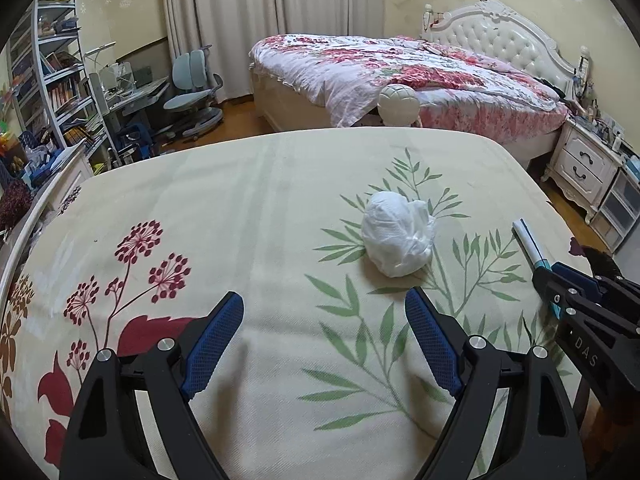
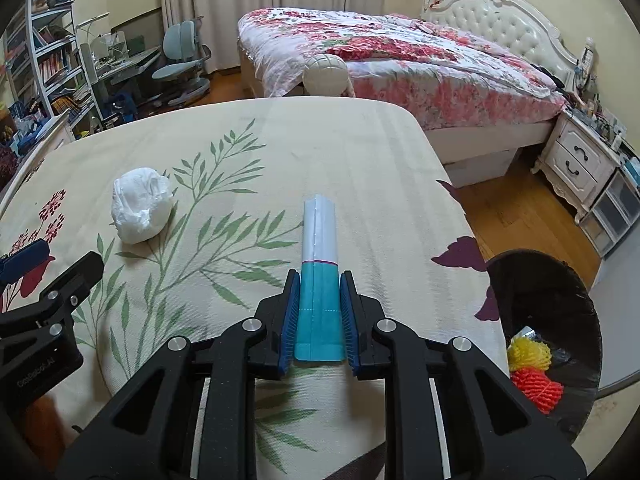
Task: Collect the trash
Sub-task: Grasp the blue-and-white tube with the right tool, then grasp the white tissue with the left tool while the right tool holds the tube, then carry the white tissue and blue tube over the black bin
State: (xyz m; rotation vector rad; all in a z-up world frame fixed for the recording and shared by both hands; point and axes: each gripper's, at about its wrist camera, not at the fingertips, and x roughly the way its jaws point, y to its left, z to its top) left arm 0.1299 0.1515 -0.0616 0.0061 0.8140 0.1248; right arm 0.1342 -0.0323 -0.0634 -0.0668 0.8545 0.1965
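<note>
A crumpled white tissue ball lies on the floral tablecloth, just ahead of and slightly right of my open, empty left gripper. It also shows at the left of the right wrist view. My right gripper is shut on a teal and white wrapper that sticks forward above the cloth. In the left wrist view the right gripper holds the wrapper at the right edge. A black trash bin stands to the right below the table, with yellow and red foam nets inside.
The table's right edge drops to a wooden floor. Beyond are a bed, a white nightstand, a desk chair and a bookshelf. A white chair back stands at the table's far edge.
</note>
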